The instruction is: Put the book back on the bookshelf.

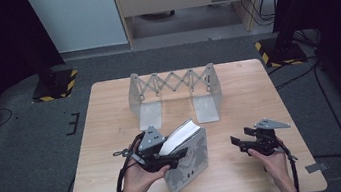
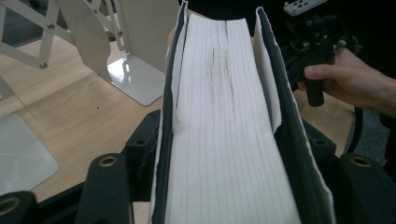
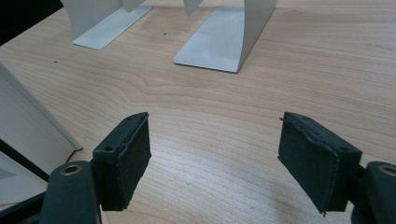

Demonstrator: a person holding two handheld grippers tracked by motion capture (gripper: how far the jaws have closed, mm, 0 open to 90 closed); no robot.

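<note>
A: Standing on its lower edge near the front of the tabletop, the book is seen tilted, its grey patterned cover turned toward the camera and its page block facing up and to the left.

B: And the left tool is wrapped round it. In the left gripper view the book runs straight up between the two black jaws, with the white pages in the middle and a dark cover on either side.

A: Is it being pinched?

B: The jaws are set against both covers, so the book is taken as gripped across its thickness, though how hard it is pressed cannot be told.

A: Now the right tool is found well apart from the book, over bare wood at the right of the tabletop, carried in the right hand.

B: Its jaws are spread wide. In the right gripper view nothing but wood grain is seen between the padded fingers.

A: Behind all this, the white metal bookend rack is placed toward the far side of the tabletop, with its scissor lattice across the back and two flat foot plates pointing forward.

B: The book is kept just in front of those plates, apart from them.
</note>
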